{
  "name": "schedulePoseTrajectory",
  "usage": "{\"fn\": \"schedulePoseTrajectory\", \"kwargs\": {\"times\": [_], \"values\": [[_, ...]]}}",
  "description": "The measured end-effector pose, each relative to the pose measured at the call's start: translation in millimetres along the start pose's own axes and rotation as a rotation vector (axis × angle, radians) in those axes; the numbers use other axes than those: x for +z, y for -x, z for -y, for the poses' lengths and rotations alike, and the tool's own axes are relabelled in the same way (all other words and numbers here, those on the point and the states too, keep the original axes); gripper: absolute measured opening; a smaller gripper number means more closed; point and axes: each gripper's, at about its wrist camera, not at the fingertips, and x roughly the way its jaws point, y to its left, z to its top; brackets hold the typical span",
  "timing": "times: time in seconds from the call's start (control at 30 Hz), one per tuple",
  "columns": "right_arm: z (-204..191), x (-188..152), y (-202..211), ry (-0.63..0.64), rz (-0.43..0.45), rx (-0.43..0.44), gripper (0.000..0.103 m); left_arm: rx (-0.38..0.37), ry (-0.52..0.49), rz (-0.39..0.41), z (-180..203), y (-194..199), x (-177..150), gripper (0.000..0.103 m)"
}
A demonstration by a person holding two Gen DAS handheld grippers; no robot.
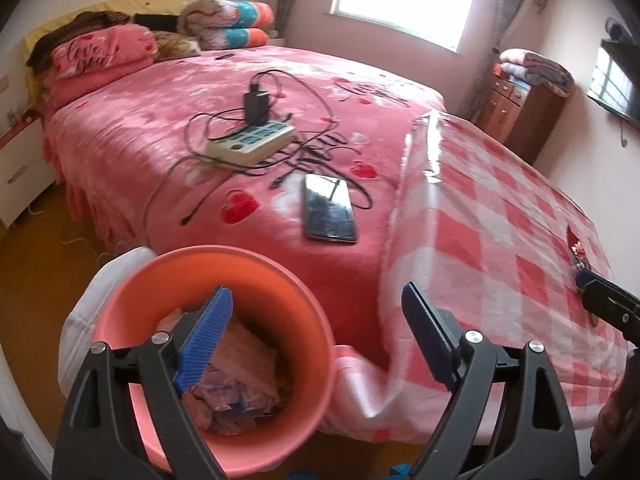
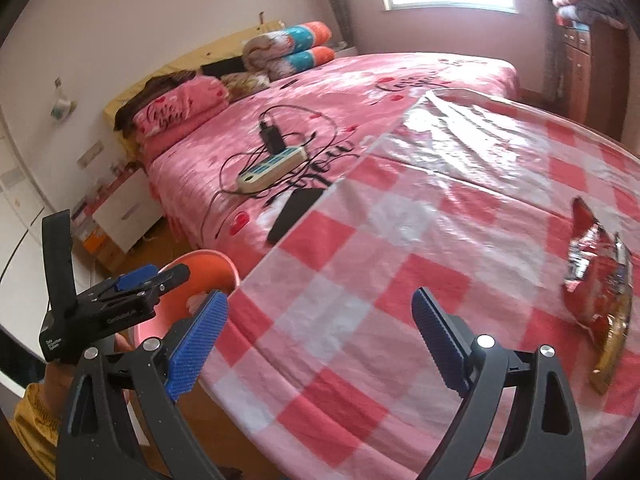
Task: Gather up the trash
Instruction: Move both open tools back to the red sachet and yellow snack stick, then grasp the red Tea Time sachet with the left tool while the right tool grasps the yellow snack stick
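Note:
A salmon-pink bin (image 1: 132, 280) stands on the floor between the bed and the table, with crumpled wrappers (image 1: 236, 392) inside it. My left gripper (image 1: 316, 292) hovers open over the bin's right side, nothing between its blue pads. It also shows at the left of the right wrist view, as the left gripper (image 2: 152, 280) above the bin (image 2: 204, 268). A torn red snack bag (image 2: 600, 280) lies on the checked tablecloth (image 2: 400, 240). My right gripper (image 2: 320, 298) stands open and empty above the cloth, left of the bag. The right gripper (image 1: 600, 300) peeks in beside a sliver of the snack bag (image 1: 574, 248).
A bed with a pink heart blanket (image 1: 160, 140) lies beyond the bin. On it rest a power strip (image 1: 252, 144) with a black charger and cables, and a phone (image 1: 328, 208). A white nightstand (image 1: 20, 168) stands far left, a wooden cabinet (image 1: 520, 108) far right.

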Motion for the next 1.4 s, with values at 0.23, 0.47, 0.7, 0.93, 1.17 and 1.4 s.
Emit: {"fn": "schedulePoseTrajectory", "kwargs": {"times": [0.23, 0.47, 0.7, 0.93, 1.17, 1.4], "values": [[26.5, -4.9, 17.8, -0.053, 0.037, -0.030, 0.092, -0.040, -0.063, -0.006, 40.5, -0.6, 5.3, 0.087], [53.1, -12.3, 35.4, -0.104, 0.071, -0.056, 0.092, -0.084, -0.128, -0.006, 80.0, -0.5, 7.3, 0.087], [84.0, -20.7, 55.2, -0.157, 0.108, -0.094, 0.092, -0.125, -0.197, -0.007, 123.7, -1.2, 9.0, 0.087], [114.6, -31.8, 77.6, -0.185, 0.149, -0.160, 0.092, -0.164, -0.267, -0.017, 162.2, -4.7, 6.8, 0.087], [143.2, -41.4, 93.7, -0.227, 0.170, -0.203, 0.092, -0.213, -0.322, -0.028, 202.0, -8.4, 4.3, 0.087], [172.7, -52.2, 111.4, -0.279, 0.185, -0.254, 0.092, -0.277, -0.398, -0.025, 252.2, -13.9, 5.7, 0.087]]}}
